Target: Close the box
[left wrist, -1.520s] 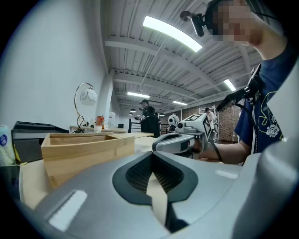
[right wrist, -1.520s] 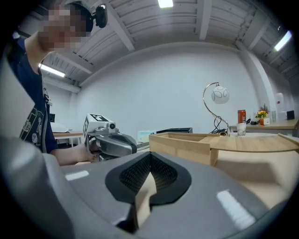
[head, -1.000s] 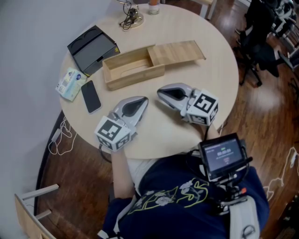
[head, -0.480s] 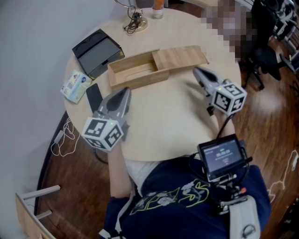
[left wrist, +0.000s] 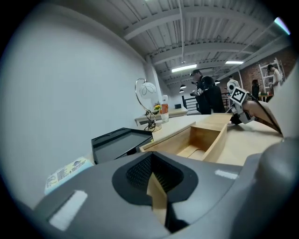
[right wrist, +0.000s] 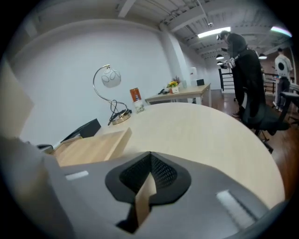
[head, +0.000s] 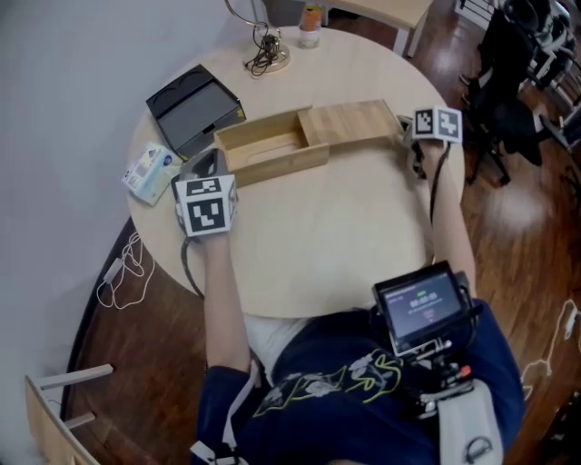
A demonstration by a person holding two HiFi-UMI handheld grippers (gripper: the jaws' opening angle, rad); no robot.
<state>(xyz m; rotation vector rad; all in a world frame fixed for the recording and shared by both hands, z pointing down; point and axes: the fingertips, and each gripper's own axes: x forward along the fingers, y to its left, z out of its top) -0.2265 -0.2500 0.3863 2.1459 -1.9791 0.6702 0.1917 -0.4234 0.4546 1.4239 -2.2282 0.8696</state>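
Note:
A long wooden box [head: 270,147] lies across the far half of the round table [head: 327,236]. Its sliding lid [head: 352,123] is drawn out to the right, so the left part of the box shows open. My left gripper [head: 207,168] sits at the box's left end, jaws shut with nothing between them; the left gripper view looks along the open box [left wrist: 205,136]. My right gripper [head: 408,138] is at the lid's right end, also shut and empty, and the right gripper view has the lid [right wrist: 93,145] just ahead on the left. Whether either gripper touches the wood is unclear.
A black case [head: 195,102] and a printed packet [head: 150,171] lie left of the box. A lamp base with cable [head: 268,53] and an orange bottle [head: 311,18] stand at the far edge. Office chairs [head: 513,100] are beyond the table's right side.
Both grippers moved away from the near table edge: the left one up to the box's left end, the right one out to the lid's right end.

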